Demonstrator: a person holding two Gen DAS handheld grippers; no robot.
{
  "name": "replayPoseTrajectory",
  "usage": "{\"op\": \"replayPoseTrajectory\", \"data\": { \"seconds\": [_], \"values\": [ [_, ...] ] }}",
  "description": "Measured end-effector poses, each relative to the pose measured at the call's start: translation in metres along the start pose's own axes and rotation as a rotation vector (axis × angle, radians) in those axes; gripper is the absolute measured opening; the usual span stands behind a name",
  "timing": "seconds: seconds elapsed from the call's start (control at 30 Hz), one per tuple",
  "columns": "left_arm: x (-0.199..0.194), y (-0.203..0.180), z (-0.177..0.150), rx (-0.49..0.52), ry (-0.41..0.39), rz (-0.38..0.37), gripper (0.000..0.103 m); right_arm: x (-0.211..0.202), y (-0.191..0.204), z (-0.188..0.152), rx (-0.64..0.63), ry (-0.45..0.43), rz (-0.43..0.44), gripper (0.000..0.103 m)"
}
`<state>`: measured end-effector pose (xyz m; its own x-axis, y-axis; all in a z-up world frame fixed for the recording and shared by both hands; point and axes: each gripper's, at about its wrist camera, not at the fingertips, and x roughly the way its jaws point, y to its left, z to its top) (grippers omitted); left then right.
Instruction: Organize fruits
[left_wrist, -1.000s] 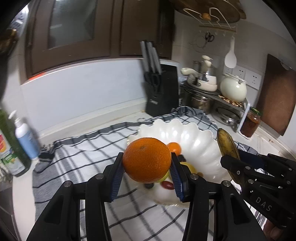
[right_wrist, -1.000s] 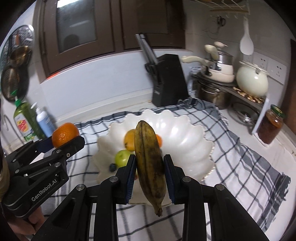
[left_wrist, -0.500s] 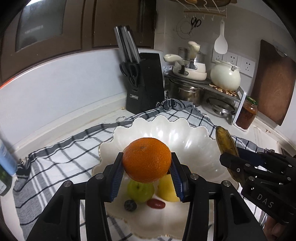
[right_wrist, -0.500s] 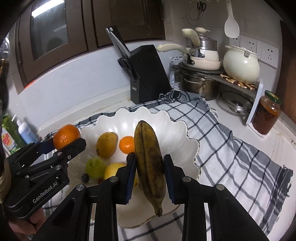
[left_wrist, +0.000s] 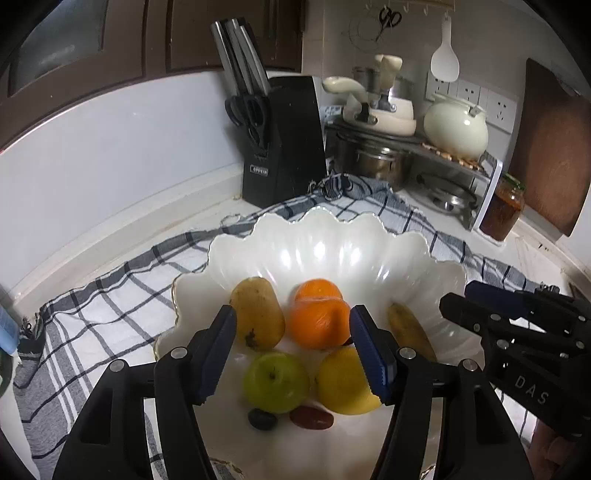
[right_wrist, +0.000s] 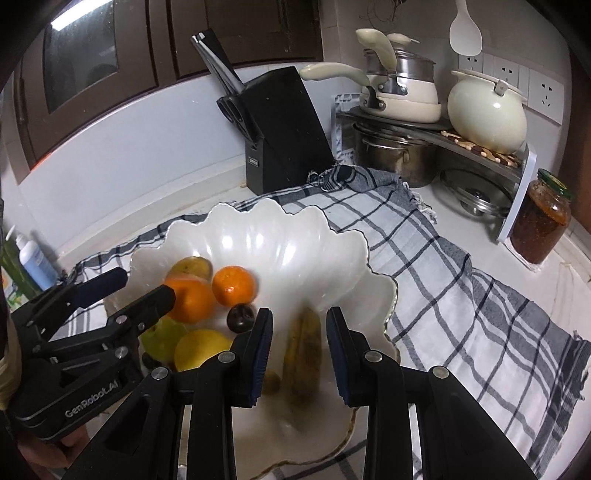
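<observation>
A white scalloped bowl (left_wrist: 332, 251) (right_wrist: 280, 236) sits on a checked cloth. My left gripper (left_wrist: 295, 350) is open above it; the orange (left_wrist: 319, 323) (right_wrist: 192, 301) lies blurred in the bowl between the jaws, not gripped. My right gripper (right_wrist: 299, 347) is open over the bowl's right side; the brown banana (right_wrist: 303, 347) (left_wrist: 408, 328) lies blurred in the bowl below it. The bowl also holds a small orange (right_wrist: 234, 286), a pear (left_wrist: 258, 312), a green apple (left_wrist: 275, 382), a lemon (left_wrist: 345, 380), a plum (right_wrist: 241, 316) and small dark fruits.
A black knife block (left_wrist: 284, 140) stands behind the bowl by the wall. A rack with pots and a cream kettle (left_wrist: 456, 127) is at the back right, with a sauce jar (right_wrist: 541, 221) beside it. Bottles (right_wrist: 31, 254) stand at the left.
Both grippers have opened. The orange has dropped from my left gripper into the bowl, and the banana has dropped from my right gripper into the bowl. Both grippers moved closer over the bowl.
</observation>
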<state>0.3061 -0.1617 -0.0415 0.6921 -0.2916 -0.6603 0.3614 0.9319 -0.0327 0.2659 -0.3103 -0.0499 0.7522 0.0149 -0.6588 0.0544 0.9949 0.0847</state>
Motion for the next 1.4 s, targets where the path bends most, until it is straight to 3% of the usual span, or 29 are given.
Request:
{"op": "replayPoseTrajectory", "data": {
  "seconds": [0.1, 0.23, 0.53, 0.87, 1.07, 1.4],
  "values": [
    [-0.005, 0.001, -0.001, 0.004, -0.006, 0.009, 0.069, -0.003, 0.000, 0.000, 0.001, -0.006, -0.013, 0.033],
    [-0.019, 0.001, -0.002, 0.004, -0.024, 0.021, 0.078, -0.015, 0.002, -0.002, 0.010, -0.031, -0.031, 0.052],
    [-0.071, 0.011, -0.012, 0.001, -0.076, 0.108, 0.093, -0.075, 0.022, -0.013, 0.003, -0.160, -0.130, 0.072],
    [-0.146, 0.025, -0.044, -0.030, -0.138, 0.174, 0.100, -0.129, 0.047, -0.041, 0.020, -0.227, -0.126, 0.076],
    [-0.178, 0.036, -0.065, -0.058, -0.171, 0.203, 0.100, -0.148, 0.063, -0.059, 0.008, -0.234, -0.129, 0.076],
    [-0.218, 0.040, -0.099, -0.073, -0.189, 0.235, 0.102, -0.180, 0.080, -0.092, 0.020, -0.259, -0.153, 0.086]
  ]
}}
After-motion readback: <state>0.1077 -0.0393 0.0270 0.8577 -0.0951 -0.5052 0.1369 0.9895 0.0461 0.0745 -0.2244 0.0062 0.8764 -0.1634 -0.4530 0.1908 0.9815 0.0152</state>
